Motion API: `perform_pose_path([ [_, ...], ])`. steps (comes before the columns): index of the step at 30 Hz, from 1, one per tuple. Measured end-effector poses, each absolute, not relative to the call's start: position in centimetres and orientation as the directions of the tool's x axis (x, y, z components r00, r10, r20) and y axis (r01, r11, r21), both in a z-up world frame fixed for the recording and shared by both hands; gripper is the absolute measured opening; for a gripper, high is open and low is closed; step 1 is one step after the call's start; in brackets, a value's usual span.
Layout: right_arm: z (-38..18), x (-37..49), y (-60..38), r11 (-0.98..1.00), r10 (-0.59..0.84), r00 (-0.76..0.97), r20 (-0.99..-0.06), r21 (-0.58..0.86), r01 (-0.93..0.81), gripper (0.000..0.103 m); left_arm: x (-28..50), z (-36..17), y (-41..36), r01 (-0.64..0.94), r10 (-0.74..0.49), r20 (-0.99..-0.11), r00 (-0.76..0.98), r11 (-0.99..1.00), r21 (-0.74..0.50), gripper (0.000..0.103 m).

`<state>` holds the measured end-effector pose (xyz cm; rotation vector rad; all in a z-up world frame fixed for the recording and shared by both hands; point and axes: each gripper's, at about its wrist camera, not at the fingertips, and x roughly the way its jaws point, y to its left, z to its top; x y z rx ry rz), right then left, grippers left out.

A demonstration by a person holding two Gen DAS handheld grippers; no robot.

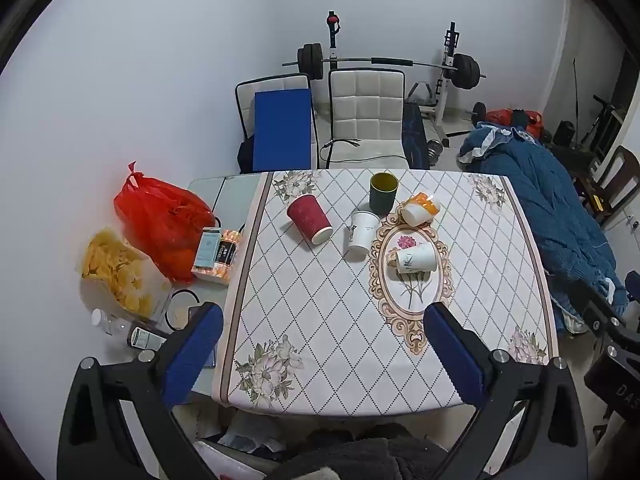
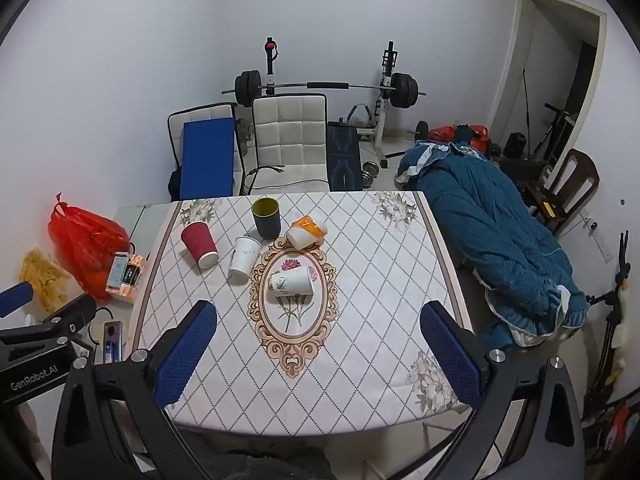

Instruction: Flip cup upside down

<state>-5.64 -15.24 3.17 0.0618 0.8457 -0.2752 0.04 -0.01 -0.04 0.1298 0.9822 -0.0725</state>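
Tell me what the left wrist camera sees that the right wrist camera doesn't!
Only the left wrist view shows the clear plastic bottle on the table's left edge.

Only the right wrist view shows the open white doorway and the left gripper's body marked GenRobot.AI.

Both show five cups on the flowered tablecloth: the upright dark green cup, red ribbed paper cup, two white paper cups, an orange-and-white cup, plus the red plastic bag and barbell rack.

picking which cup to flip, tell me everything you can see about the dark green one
The dark green cup stands upright, mouth up, near the far edge of the patterned tablecloth. Its outside is dark green, the inside yellowish, and it looks like smooth plastic or ceramic. No handle shows. It looks empty. The white paper cup stands just in front; contact is unclear.
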Motion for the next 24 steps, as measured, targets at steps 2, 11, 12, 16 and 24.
perform_pose_path([
  [2, 3.2, -5.6, -15.1, 0.964, -0.21, 0.628, -0.749, -0.05, 0.262, 0.103, 0.1, -0.1, -0.1, 0.118, 0.0, -0.833, 0.553, 0.99, 0.078, 0.103],
  [11, 3.8, -5.9, -14.5, 0.965, -0.206, 0.626, -0.752, -0.048, 0.259, 0.103, 0.0, -0.1, 0.0, 0.12, -0.005, -0.831, 0.556, 0.99, 0.074, 0.103],
  [12, 3.9, -6.0, -14.5, 0.965, -0.204, 0.628, -0.751, -0.046, 0.257, 0.103, 0.0, -0.1, 0.0, 0.121, -0.006, -0.832, 0.555, 0.99, 0.073, 0.103],
  [16, 3.3, -5.9, -14.6, 0.967, -0.199, 0.627, -0.754, -0.045, 0.252, 0.103, 0.2, 0.1, -0.3, 0.117, -0.006, -0.831, 0.556, 0.991, 0.071, 0.103],
  [24, 3.0, -5.6, -14.4, 0.967, -0.2, 0.622, -0.757, -0.051, 0.249, 0.103, 0.4, 0.5, -0.7, 0.119, -0.007, -0.831, 0.557, 0.99, 0.071, 0.103],
])
